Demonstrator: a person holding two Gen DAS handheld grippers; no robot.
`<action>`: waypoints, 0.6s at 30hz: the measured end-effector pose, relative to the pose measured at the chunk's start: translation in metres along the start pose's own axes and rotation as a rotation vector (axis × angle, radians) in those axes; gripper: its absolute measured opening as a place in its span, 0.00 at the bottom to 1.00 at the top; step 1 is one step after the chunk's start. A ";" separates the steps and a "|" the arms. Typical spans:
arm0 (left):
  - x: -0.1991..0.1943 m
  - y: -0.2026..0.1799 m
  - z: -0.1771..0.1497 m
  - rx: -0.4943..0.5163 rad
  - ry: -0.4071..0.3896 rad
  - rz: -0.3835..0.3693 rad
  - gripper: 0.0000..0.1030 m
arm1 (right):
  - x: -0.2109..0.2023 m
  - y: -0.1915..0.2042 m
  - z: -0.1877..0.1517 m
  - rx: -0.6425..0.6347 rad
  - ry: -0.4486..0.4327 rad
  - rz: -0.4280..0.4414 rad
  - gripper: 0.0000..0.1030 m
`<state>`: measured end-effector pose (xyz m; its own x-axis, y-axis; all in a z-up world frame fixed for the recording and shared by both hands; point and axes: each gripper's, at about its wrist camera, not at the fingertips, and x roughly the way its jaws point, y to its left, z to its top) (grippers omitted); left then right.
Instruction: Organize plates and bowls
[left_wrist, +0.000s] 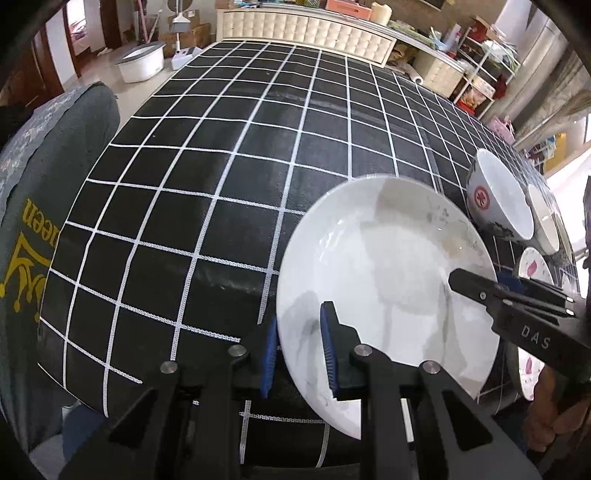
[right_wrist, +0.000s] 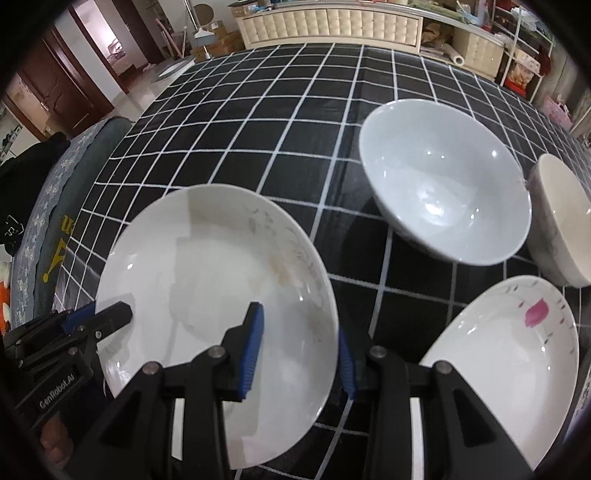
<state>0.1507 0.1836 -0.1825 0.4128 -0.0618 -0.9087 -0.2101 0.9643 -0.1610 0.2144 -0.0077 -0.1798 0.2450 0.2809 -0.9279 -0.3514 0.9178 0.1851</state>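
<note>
Left wrist view: the left gripper (left_wrist: 299, 350) is straddling the near-left rim of the plain white plate (left_wrist: 380, 280), one blue pad under the rim and one over the plate's inside. The fingers are not yet pressing together; a gap is showing at the outer pad. The right gripper (left_wrist: 476, 284) is reaching in from the right over the plate's right rim. Two bowls are sitting far right: the red-marked bowl (left_wrist: 495, 195) and a cream bowl (left_wrist: 543, 221), with a pink-flowered plate (left_wrist: 532, 264) just near of them. All are resting on the checked tabletop (left_wrist: 229, 184).

Right wrist view: the right gripper (right_wrist: 301, 358) is likewise standing open across the plate's (right_wrist: 207, 295) right rim, while the left gripper (right_wrist: 110, 317) is entering at the left.

Judgement: both grippers should be closing squarely on opposite rims, seating pads well past the lip, then lifting level; glazed china is likely slipping under an uneven pinch. The flowered plate (right_wrist: 506, 365) at near right appears the probable stacking spot.
</note>
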 end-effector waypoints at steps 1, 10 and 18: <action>-0.001 -0.001 -0.001 0.006 -0.003 0.005 0.19 | -0.003 -0.001 -0.001 0.000 -0.007 0.000 0.41; -0.041 -0.002 0.001 0.015 -0.098 0.072 0.19 | -0.049 -0.018 -0.006 -0.014 -0.124 -0.077 0.41; -0.070 -0.061 -0.005 0.107 -0.138 0.019 0.19 | -0.083 -0.046 -0.026 0.014 -0.180 -0.158 0.49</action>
<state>0.1304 0.1274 -0.1107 0.5288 -0.0148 -0.8486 -0.1260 0.9874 -0.0957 0.1864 -0.0807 -0.1198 0.4531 0.1782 -0.8735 -0.2835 0.9577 0.0483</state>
